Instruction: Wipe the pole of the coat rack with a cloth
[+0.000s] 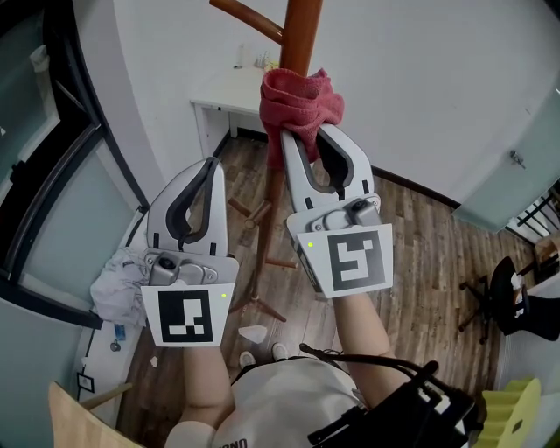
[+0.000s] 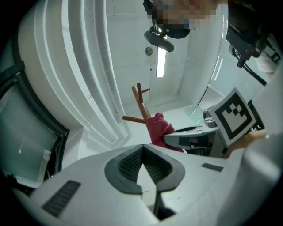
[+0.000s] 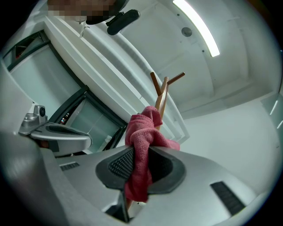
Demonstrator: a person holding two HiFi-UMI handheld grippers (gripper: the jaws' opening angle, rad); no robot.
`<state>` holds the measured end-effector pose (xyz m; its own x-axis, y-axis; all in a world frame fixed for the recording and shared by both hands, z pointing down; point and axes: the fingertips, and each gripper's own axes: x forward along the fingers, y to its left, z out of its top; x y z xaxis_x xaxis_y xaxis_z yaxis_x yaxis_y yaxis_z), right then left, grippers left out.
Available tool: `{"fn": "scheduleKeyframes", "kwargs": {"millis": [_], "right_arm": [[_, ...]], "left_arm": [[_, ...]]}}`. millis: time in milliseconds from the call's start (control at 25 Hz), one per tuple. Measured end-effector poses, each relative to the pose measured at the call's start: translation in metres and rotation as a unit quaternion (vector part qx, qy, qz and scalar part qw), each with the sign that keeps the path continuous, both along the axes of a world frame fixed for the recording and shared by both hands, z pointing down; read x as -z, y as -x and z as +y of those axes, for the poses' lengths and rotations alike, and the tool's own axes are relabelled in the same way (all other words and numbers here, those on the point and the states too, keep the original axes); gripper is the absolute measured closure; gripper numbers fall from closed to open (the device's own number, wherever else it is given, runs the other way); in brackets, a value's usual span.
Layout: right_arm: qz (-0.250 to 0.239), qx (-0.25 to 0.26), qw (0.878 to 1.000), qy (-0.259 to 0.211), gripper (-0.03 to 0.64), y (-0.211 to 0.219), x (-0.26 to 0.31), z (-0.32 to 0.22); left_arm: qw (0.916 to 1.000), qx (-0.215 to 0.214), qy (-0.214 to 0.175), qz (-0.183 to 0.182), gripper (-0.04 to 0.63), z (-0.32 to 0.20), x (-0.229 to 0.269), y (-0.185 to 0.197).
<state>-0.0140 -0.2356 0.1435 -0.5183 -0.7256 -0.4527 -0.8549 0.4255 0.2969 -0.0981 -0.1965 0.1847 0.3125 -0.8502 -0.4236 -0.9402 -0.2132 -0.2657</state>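
**Red cloth squeezed round the coat rack pole**

The cloth (image 1: 297, 98) is dark pink-red and fuzzy, all bunched up in soft folds. It sits high up on the pole (image 1: 303, 35) and is wrapped round it, just below a peg (image 1: 247, 19) that sticks out to the side. The pole is round, smooth, red-brown wood, and it stands straight up. There is one cloth and one pole.

The right gripper (image 1: 307, 131) has its two jaws closed on the cloth, one jaw on each side of the pole. In the right gripper view a strip of cloth hangs down between the black pads. A lump of cloth puffs out past the jaw tips. In that view three short pegs fan out at the top of the rack.

The left gripper (image 1: 213, 163) is just beside the right one, nearer the person and apart from the pole. Its jaw tips touch each other and nothing is between them. There are two grippers, and each shows one black-and-white square marker.

Further down, a few short pegs stick out of the pole above the brown wood floor (image 1: 420, 254). Behind the rack one white desk (image 1: 223, 92) stands against the white wall. A crumpled white thing (image 1: 118, 284) lies at the left. One black chair (image 1: 510, 297) stands at the far right.
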Motion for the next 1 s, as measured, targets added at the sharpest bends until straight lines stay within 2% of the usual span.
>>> {"fn": "scheduleKeyframes", "kwargs": {"millis": [200, 1000], "right_arm": [[0.008, -0.003, 1.0, 0.016, 0.535, 0.0, -0.01, -0.002], [0.002, 0.006, 1.0, 0.029, 0.535, 0.002, -0.029, -0.001]], "left_arm": [[1.0, 0.002, 0.005, 0.003, 0.583, 0.0, -0.006, 0.002], [0.9995, 0.006, 0.029, 0.013, 0.583, -0.002, -0.023, 0.002]]}}
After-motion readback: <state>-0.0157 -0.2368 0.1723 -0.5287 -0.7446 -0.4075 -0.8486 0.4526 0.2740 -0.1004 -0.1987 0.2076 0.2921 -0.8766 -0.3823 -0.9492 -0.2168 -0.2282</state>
